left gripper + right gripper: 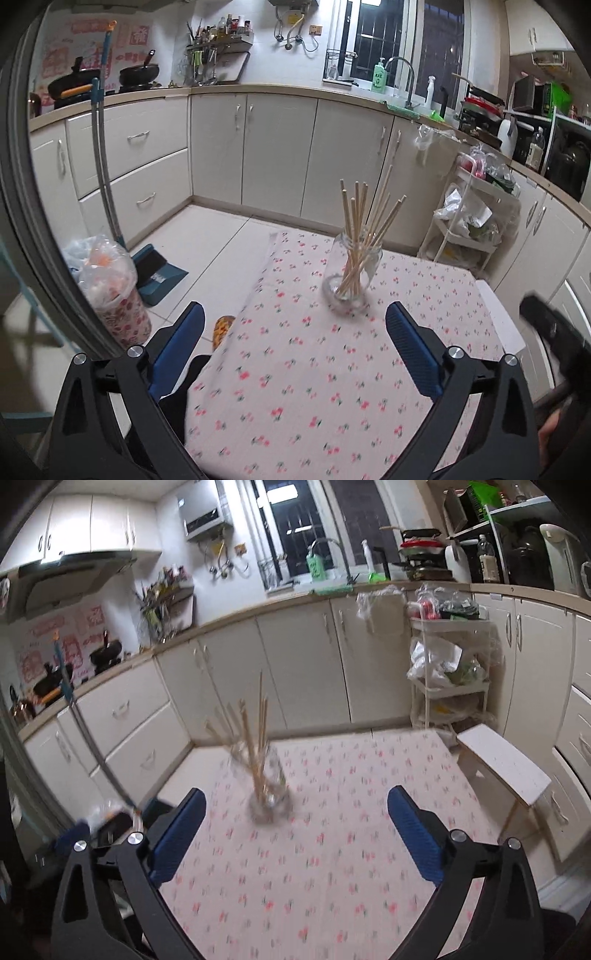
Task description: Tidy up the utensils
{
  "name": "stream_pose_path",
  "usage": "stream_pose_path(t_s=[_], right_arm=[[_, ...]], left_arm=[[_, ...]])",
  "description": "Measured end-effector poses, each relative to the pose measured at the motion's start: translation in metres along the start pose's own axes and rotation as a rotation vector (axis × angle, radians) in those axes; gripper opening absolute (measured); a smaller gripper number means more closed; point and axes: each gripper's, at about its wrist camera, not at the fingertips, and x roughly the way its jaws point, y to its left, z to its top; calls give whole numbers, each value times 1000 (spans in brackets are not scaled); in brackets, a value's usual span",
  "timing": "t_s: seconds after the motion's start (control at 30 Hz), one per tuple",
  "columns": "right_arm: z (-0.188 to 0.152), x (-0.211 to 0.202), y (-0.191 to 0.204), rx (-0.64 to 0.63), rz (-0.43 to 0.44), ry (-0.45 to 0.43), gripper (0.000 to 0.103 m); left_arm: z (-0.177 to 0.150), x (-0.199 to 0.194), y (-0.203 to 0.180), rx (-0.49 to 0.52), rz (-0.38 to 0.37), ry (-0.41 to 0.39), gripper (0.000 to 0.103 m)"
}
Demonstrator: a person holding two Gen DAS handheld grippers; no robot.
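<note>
Both pairs of fingers are spread wide with nothing between them: our left gripper (295, 354) and right gripper (297, 836) hover over the near part of the floral tablecloth (314, 387). Farther along it stands the glass jar (351, 277), upright, with the chopsticks (364, 225) fanned inside. No loose utensil shows, so we judge the sorting finished; we should draw back gently, well apart from the jar.

Clear glossy glass jar (351, 273) holding pale matt wooden chopsticks (364, 221); soft pink floral cotton-like tablecloth (314, 387); ribbed blue rubbery gripper pads (413, 347) on matt black plastic.
</note>
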Motion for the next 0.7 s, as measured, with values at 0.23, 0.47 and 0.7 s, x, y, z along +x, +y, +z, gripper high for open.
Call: stream_pose_path(t_s=[0.23, 0.47, 0.7], right_arm=[[-27, -43, 6, 21, -6, 50, 96], [-36, -101, 11, 47, 11, 81, 96], [-76, -161, 20, 87, -1, 78, 96]], left_arm=[[-10, -46, 7, 35, 24, -2, 95], [-24, -93, 5, 77, 4, 47, 95], [-54, -136, 8, 87, -20, 96, 95]])
